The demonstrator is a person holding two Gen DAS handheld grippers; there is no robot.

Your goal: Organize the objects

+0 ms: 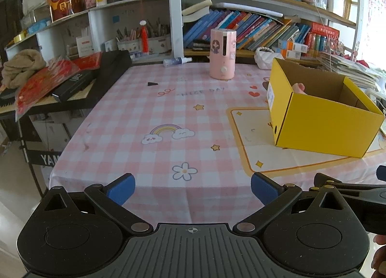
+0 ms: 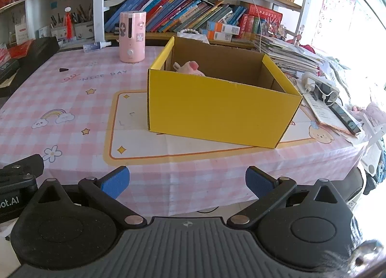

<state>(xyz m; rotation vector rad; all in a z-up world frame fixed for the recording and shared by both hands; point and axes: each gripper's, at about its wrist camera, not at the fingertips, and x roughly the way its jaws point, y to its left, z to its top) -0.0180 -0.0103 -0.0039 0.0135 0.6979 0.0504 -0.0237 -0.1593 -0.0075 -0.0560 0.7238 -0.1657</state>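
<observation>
We list: yellow box standing on the bench, a pink plush toy inside it; left gripper and right gripper, jaws spread, holding nothing, at the near edge.

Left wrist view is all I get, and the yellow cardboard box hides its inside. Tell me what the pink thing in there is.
Observer: From the right wrist view it looks like a pink plush toy with a white tag, lying in the far left corner of the yellow cardboard box.
Operator: Report what lies right of the box.
Observer: A white power strip with plugged cables, on papers at the table's right edge.
Operator: Confirm the right gripper is free.
Observer: The right gripper is open, nothing between its blue pads, held short of the table's near edge.
</observation>
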